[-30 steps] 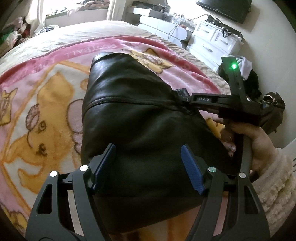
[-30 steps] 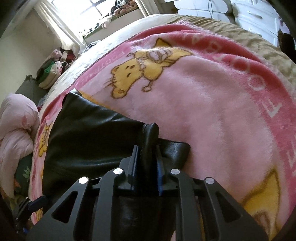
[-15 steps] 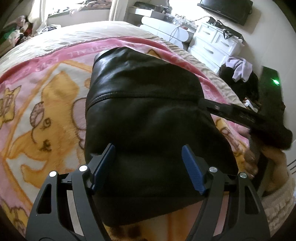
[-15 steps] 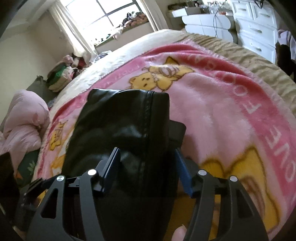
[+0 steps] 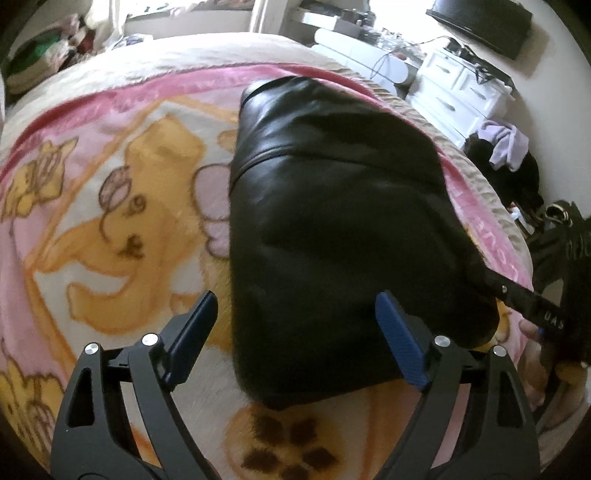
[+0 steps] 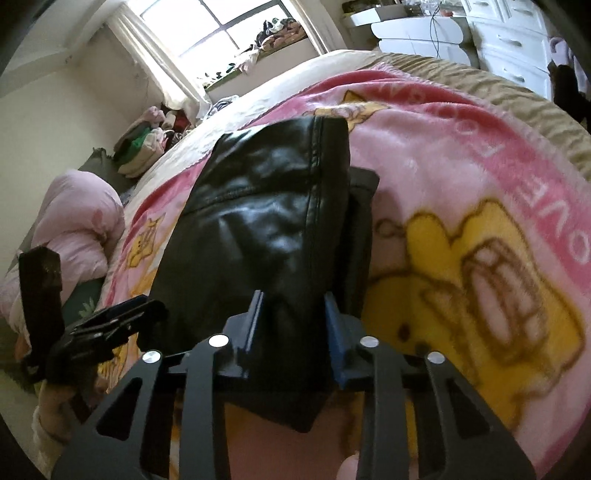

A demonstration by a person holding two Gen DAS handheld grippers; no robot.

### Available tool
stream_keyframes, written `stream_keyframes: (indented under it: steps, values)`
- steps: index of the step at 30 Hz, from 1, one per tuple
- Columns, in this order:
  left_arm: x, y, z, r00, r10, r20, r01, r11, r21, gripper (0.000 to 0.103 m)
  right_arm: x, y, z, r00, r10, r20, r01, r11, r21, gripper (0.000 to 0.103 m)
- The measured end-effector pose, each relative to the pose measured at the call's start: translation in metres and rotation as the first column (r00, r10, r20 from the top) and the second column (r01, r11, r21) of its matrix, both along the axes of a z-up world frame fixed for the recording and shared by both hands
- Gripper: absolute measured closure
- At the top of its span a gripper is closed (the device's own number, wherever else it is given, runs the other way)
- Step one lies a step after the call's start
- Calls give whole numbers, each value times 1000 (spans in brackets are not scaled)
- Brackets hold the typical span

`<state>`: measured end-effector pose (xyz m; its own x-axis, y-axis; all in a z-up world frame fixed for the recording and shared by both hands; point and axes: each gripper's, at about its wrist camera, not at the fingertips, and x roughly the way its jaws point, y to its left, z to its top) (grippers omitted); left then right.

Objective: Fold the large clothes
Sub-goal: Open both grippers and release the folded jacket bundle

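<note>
A folded black leather garment (image 5: 332, 221) lies on the pink cartoon blanket (image 5: 110, 221) of a bed. My left gripper (image 5: 295, 306) hovers over the garment's near edge, its jaws opening wide. The left pad is over the blanket, the right pad over the leather, and neither presses on anything. My right gripper (image 6: 293, 299) is at the garment's (image 6: 266, 221) near end. Its jaws are closing and its blue pads pinch a thick fold of leather. One of its fingers (image 5: 517, 295) meets the garment's right edge in the left wrist view.
White drawer units (image 5: 461, 85) and a dark heap with a lilac cloth (image 5: 506, 147) stand beyond the bed's right side. A pink duvet bundle (image 6: 74, 221) and stacked clothes (image 6: 144, 147) lie at the bed's far side under a window (image 6: 207, 33).
My right gripper let go of a thin upright fold, opened, drew back along the garment and closed on a thicker fold. My left gripper shifted left and its jaws widened.
</note>
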<state>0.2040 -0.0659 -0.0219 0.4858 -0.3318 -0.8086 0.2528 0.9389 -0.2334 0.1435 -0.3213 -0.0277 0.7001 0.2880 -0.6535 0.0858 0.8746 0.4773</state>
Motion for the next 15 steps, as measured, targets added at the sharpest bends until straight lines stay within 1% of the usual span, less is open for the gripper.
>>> stream_keyframes:
  steps: [2,3,5,6,9,13,14,15]
  values:
    - [-2,3,0,1000,9,4,-9,1000,-4,23,-1,4,-2,1000,3,-2,-3,1000,18,75]
    - [-3,4,0,1000,10,5,-10,1000,-4,23,-1,8,-3,1000,6,-5,-6,1000,-2,75]
    - [-5,4,1,1000,12,6,-12,1000,-5,23,2,17,-10,1000,6,-23,-8,996,-85,73]
    - [-6,4,1,1000,13,6,-13,1000,-5,23,4,17,-15,999,0,-40,-4,996,-92,73]
    - [-8,4,2,1000,10,4,-10,1000,-4,23,2,13,-17,999,-21,-47,18,999,-50,71]
    - [-10,4,4,1000,9,8,-9,1000,-2,23,-1,19,-11,999,-22,-44,18,996,-90,62]
    - [-11,5,5,1000,10,10,-10,1000,-2,21,-2,20,-11,999,-22,-46,18,996,-93,57]
    - [-12,6,6,1000,13,13,-13,1000,-4,19,-5,22,-10,999,-22,-44,18,995,-96,55]
